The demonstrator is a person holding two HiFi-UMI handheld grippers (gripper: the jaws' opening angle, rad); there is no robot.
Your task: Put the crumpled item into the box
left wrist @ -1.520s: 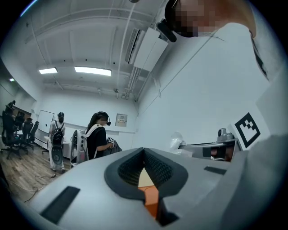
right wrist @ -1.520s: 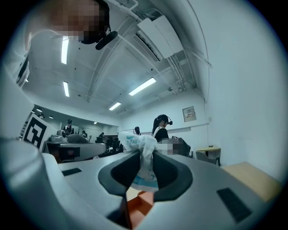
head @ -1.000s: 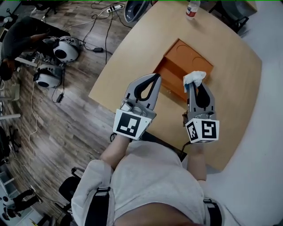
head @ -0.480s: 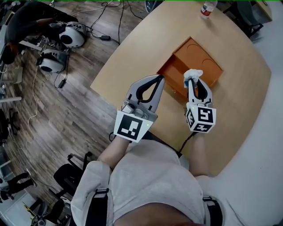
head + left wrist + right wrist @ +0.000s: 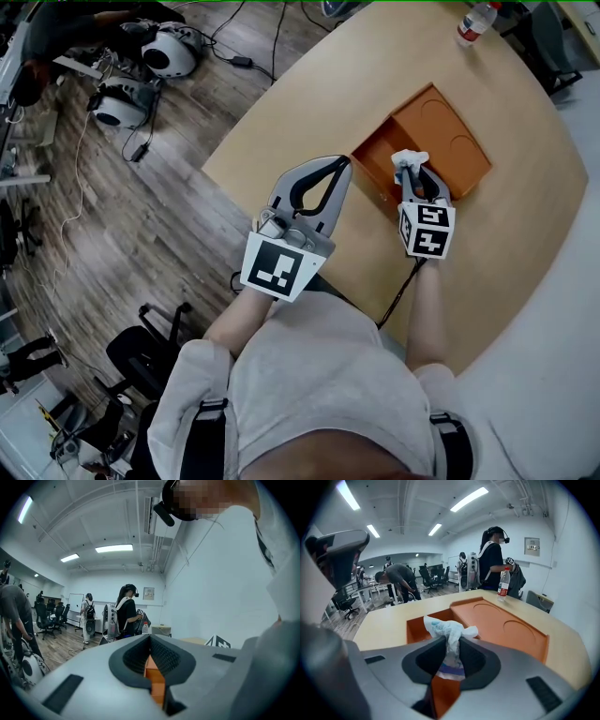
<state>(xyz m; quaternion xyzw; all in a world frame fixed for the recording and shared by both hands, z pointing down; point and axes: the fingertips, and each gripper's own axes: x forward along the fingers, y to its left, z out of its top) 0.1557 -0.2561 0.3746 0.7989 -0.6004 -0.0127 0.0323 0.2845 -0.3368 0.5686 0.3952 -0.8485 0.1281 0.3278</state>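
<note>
Wooden table (image 5: 309, 103), centre right of frame: right gripper (image 5: 416, 176) pinches the white crumpled item (image 5: 410, 160) at its jaw tips, over the orange box's (image 5: 455, 141) near edge. Left gripper (image 5: 337, 167) is closed and empty.

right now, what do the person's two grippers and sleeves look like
Grey left gripper and right gripper, each with black padded jaws and a white cube of black square markers. A black cable trails from the right one. The person wears a light grey short-sleeved top with black straps.
</note>
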